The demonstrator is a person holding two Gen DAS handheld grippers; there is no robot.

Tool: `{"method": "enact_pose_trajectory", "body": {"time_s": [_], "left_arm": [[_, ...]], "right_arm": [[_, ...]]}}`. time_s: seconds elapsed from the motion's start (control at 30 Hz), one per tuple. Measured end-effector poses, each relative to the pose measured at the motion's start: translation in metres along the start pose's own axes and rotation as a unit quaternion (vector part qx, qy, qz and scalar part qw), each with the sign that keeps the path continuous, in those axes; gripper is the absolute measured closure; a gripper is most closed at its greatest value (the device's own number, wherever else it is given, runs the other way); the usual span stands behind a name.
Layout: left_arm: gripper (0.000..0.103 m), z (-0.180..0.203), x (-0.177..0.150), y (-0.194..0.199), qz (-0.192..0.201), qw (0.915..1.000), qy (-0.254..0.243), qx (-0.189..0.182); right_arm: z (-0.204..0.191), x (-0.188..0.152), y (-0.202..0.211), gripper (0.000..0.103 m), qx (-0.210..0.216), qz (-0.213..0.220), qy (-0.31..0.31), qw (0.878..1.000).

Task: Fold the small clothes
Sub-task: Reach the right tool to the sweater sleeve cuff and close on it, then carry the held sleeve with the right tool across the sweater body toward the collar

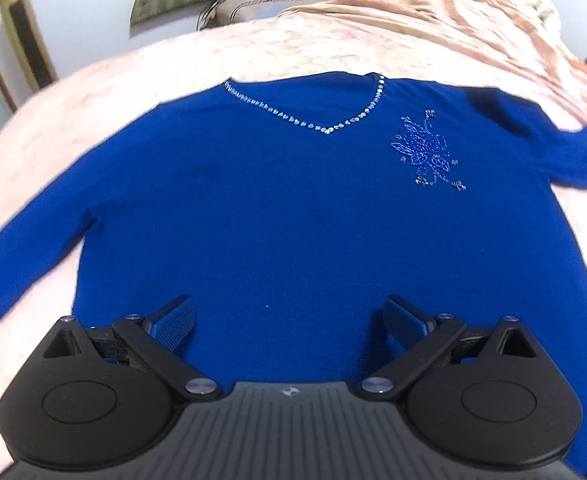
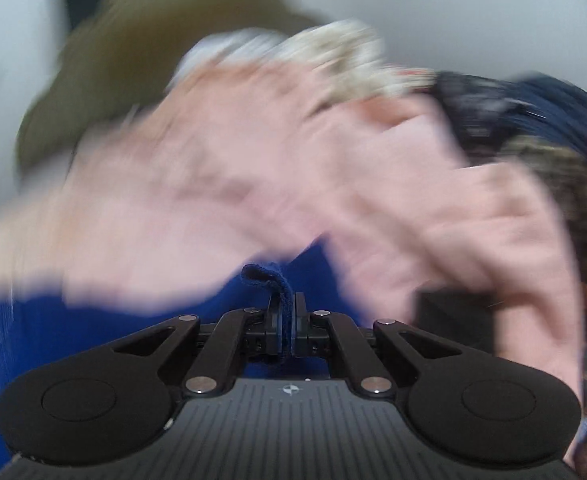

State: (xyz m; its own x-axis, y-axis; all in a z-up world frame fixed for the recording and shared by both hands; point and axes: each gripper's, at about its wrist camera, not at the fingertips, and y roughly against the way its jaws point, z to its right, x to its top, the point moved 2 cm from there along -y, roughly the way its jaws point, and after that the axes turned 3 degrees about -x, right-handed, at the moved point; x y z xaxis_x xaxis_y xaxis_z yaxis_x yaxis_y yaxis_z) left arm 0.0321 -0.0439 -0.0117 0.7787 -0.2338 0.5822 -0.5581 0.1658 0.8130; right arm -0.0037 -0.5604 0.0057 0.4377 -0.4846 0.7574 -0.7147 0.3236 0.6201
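Sweater [image 1: 293, 208] cuff [image 2: 269, 280] sits pinched in right tool [image 2: 288, 320].

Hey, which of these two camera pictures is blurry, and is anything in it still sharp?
Right wrist view: heavy motion smear over the pink blanket and the clutter behind; only the right gripper, shut on a blue fold of the sweater, stays sharp. Left wrist view: mostly crisp, the sweater and the open left gripper clear, with fisheye bending and slight blur at the edges.

Left gripper [image 1: 289, 320] jaws spread wide, right gripper [image 2: 287, 320] jaws clamped together
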Motion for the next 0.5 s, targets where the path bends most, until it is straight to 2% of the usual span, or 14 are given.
{"method": "enact_pose_trajectory", "body": {"time_s": [0.13,0.23,0.4,0.43,0.5], "left_arm": [[0.002,-0.008,-0.003,0.002,-0.001,0.9998,0.016,-0.012],[0.002,-0.013,-0.003,0.003,0.003,0.9999,0.014,-0.006],[0.002,-0.026,-0.002,0.005,0.011,0.9996,0.027,-0.007],[0.002,-0.029,-0.002,0.006,0.015,0.9994,0.029,-0.007],[0.002,-0.034,-0.002,0.007,0.018,0.9993,0.032,-0.003]], "right_arm": [[0.075,0.050,0.018,0.098,-0.030,0.034,-0.144,0.989],[0.104,0.060,0.029,0.098,-0.031,0.050,-0.211,0.976],[0.084,0.059,0.056,0.096,-0.034,0.097,-0.222,0.970],[0.078,0.060,0.058,0.096,-0.025,0.097,-0.229,0.968],[0.046,0.061,0.059,0.096,0.026,0.079,-0.221,0.972]]}}
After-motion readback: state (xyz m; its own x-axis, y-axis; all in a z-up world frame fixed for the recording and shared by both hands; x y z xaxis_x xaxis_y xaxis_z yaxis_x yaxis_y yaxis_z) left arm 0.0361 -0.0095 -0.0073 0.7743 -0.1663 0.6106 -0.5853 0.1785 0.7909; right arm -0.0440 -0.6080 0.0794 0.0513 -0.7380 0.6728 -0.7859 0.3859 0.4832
